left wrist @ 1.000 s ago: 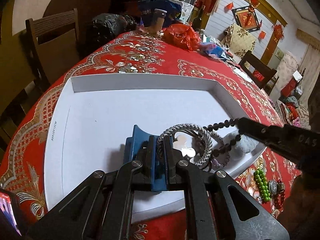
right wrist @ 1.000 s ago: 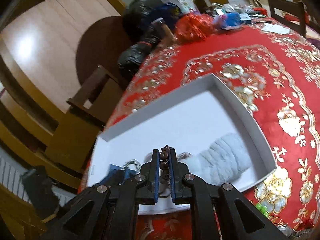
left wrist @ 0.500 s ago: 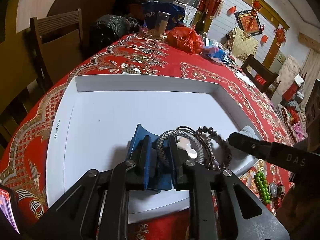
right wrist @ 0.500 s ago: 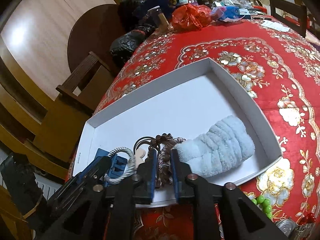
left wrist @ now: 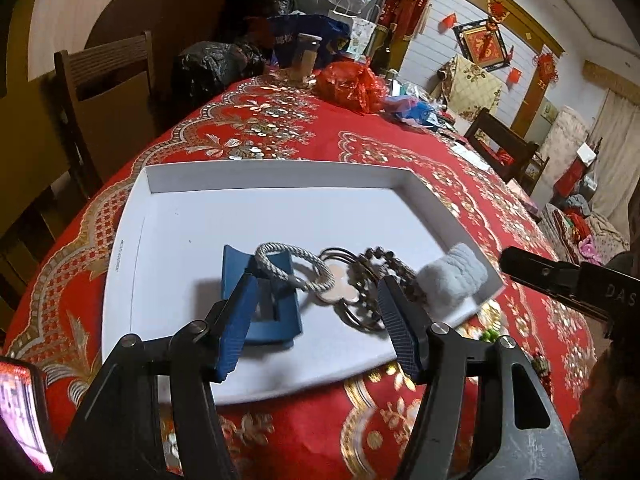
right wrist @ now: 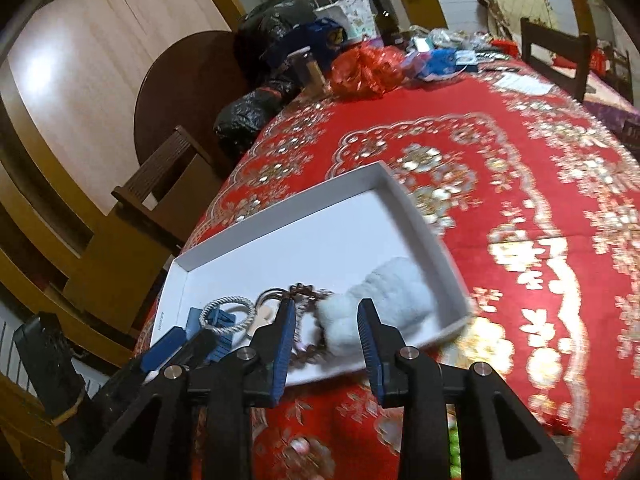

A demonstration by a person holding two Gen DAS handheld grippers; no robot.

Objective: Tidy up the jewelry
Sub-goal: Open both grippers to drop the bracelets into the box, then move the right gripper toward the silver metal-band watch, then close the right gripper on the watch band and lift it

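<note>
Release step: my left gripper [left wrist: 316, 316] and right gripper [right wrist: 326, 334] both opening, nothing pinched. Rope bracelet [left wrist: 294, 266] and bead bracelet [left wrist: 384, 268] lie in white tray [left wrist: 280, 178]. Next, probably fetch green beads [left wrist: 490, 335] from worktop [left wrist: 420, 156].

1. A tray [left wrist: 136, 240] lies on the desk [left wrist: 280, 128].
2. Along the tray's near edge, from left to right: a clip [left wrist: 264, 304], a cord bracelet [left wrist: 288, 268], a bead bracelet [left wrist: 384, 264], a cloth roll [left wrist: 456, 276].
3. The cord bracelet rests on the clip.
4. Bags [left wrist: 348, 84] sit at the desk's far edge.
</note>
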